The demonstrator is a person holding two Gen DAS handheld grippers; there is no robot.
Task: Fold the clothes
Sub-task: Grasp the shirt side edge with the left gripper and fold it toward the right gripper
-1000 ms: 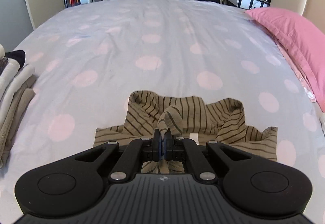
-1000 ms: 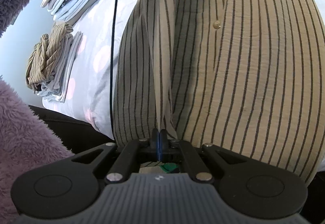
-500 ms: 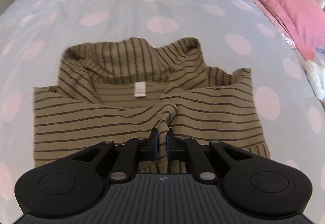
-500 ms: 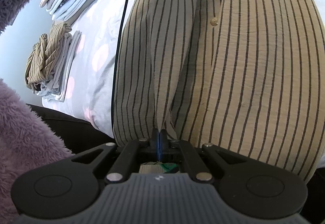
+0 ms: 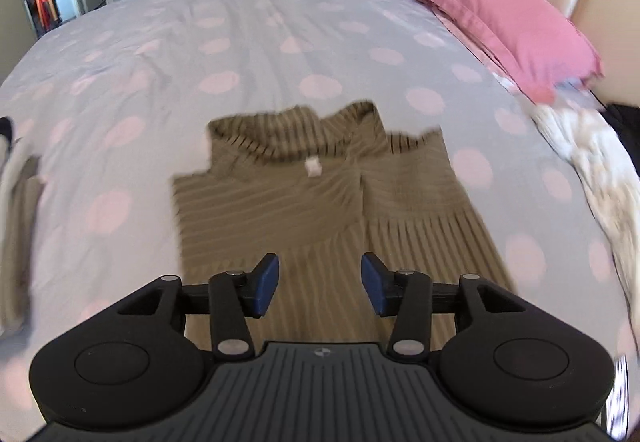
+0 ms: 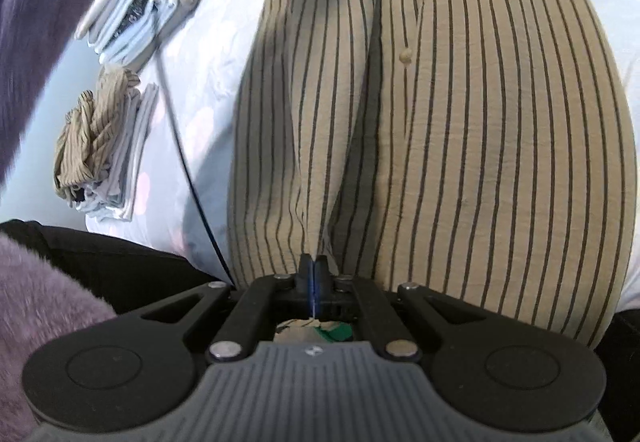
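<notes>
Spread across the left wrist view is a pale bedspread (image 5: 248, 41) dotted with pink, a pink pillow (image 5: 492, 21) at two o'clock, and my left gripper (image 5: 319, 288) at six o'clock has just been opening, its blue pads (image 5: 267, 284) now apart with nothing between them, above the striped shirt (image 5: 320, 201) lying flat at centre with its collar toward twelve. Over in the right wrist view, my right gripper (image 6: 313, 274) at six o'clock is clamped together on the shirt's hem, the buttoned fabric running up to twelve, while folded piles (image 6: 148, 9) lie at ten o'clock and a fuzzy purple sleeve (image 6: 36, 322) sits at eight.
</notes>
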